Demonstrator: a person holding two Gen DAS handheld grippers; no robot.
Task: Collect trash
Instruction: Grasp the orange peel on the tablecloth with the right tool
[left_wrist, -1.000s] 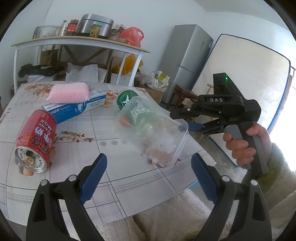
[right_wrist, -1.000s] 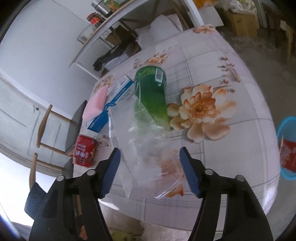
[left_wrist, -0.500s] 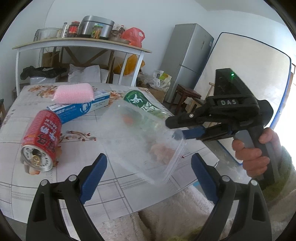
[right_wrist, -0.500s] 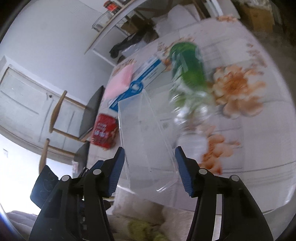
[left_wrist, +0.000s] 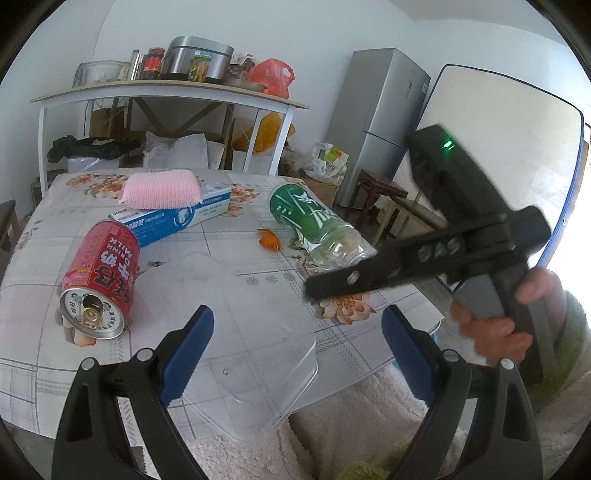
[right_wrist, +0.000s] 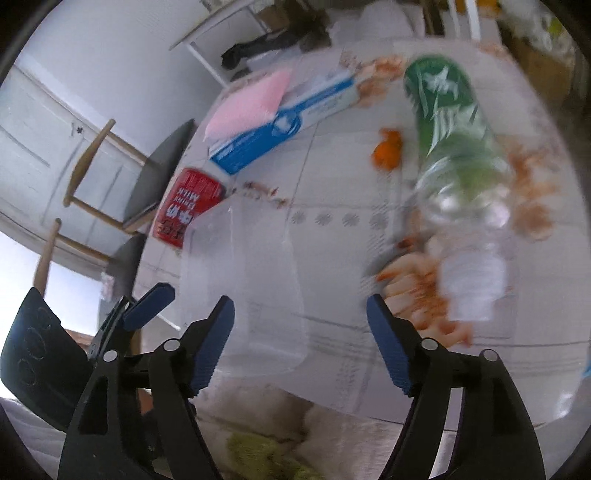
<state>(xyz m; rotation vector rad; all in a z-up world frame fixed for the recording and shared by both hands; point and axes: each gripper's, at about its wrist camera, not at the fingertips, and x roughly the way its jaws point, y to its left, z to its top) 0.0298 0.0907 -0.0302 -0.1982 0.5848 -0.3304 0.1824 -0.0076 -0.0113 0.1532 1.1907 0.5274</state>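
A: Surroundings first. What lies around the tongs on the table (left_wrist: 229, 280)?

B: Ahead of the left gripper (left_wrist: 297, 350), up and to its left, a red milk can (left_wrist: 100, 273) lies on its side with the opened end toward the camera. Beyond the can sits a blue-and-white box (left_wrist: 173, 218) with a pink sponge (left_wrist: 160, 186) resting on it. Ahead and to the right, a green-labelled plastic bottle (left_wrist: 314, 225) lies on its side; a small orange scrap (left_wrist: 269, 240) sits just left of it.

A: Anything in the way?

B: The right gripper's body crosses the left wrist view at right, held by the right hand (left_wrist: 495, 325), and covers the bottle's near end.

A: State of the tongs?

B: Left gripper: fingers spread wide, nothing between them. Right gripper (right_wrist: 301, 345): also spread wide, not gripping. The right wrist view is motion-blurred.

A: The task item?

B: A clear plastic container (left_wrist: 266, 384) lies at the table's near edge, low between the left fingers. In the right wrist view the container (right_wrist: 243, 288) sits just ahead of the left-hand finger, touching neither pad as far as the blur allows.
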